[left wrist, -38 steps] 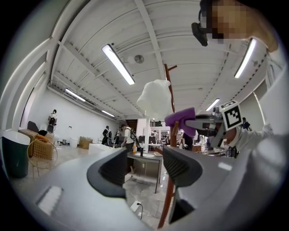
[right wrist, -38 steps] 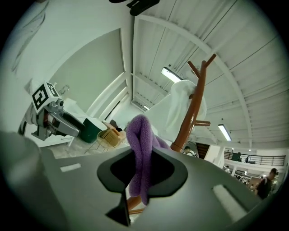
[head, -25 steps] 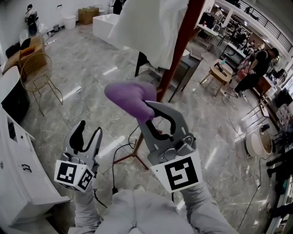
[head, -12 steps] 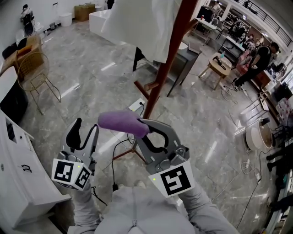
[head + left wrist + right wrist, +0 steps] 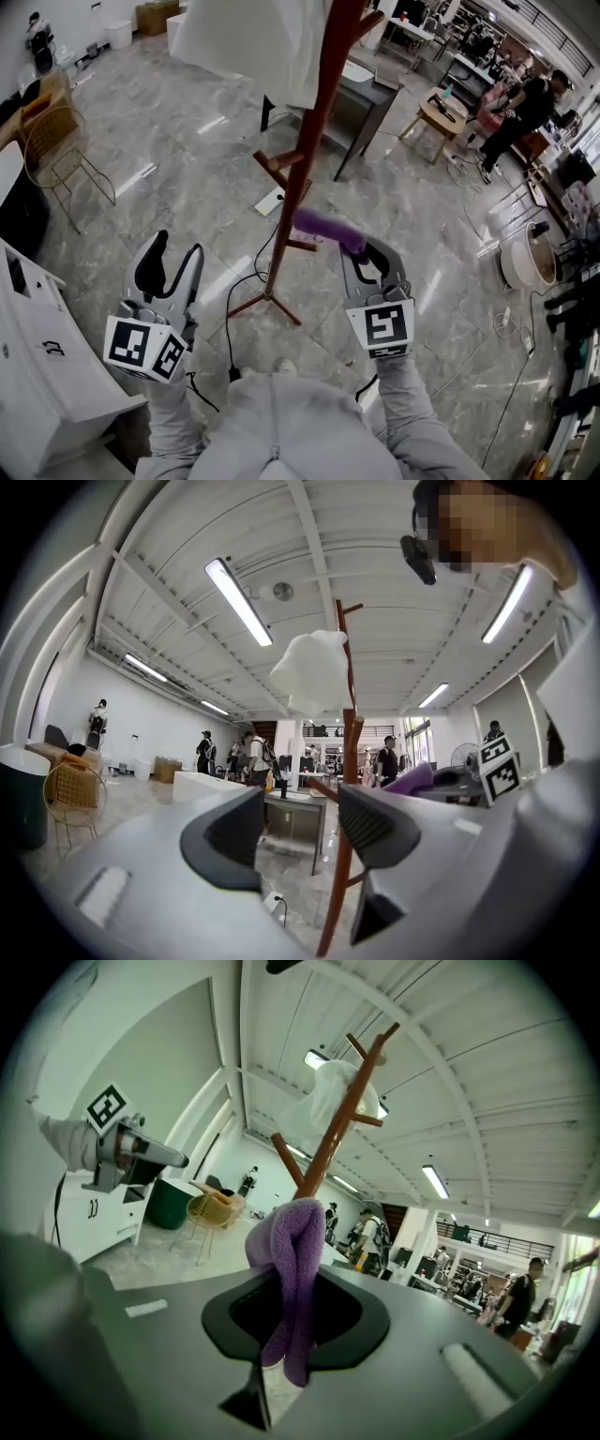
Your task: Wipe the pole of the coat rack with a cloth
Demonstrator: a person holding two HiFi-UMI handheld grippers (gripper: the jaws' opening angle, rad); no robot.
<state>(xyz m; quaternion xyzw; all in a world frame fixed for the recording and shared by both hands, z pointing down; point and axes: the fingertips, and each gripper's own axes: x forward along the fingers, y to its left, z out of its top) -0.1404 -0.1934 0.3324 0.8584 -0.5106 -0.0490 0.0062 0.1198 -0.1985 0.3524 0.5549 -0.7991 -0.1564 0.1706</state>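
The coat rack's reddish-brown pole rises from tripod legs on the marble floor, with a white garment hung near its top. My right gripper is shut on a purple cloth, which sticks out left beside the pole's lower pegs; whether it touches the pole I cannot tell. In the right gripper view the cloth is pinched between the jaws, the pole behind it. My left gripper stands open and empty, lower left of the pole; its view shows the pole past the jaws.
A black cable runs along the floor by the rack's base. A gold wire chair stands at the left, a white cabinet at the lower left, a dark table behind the rack. A person stands at the far right.
The right gripper with the purple cloth has gone down and right along the pole, from high near the garment to the lower pegs. The left gripper has barely moved.
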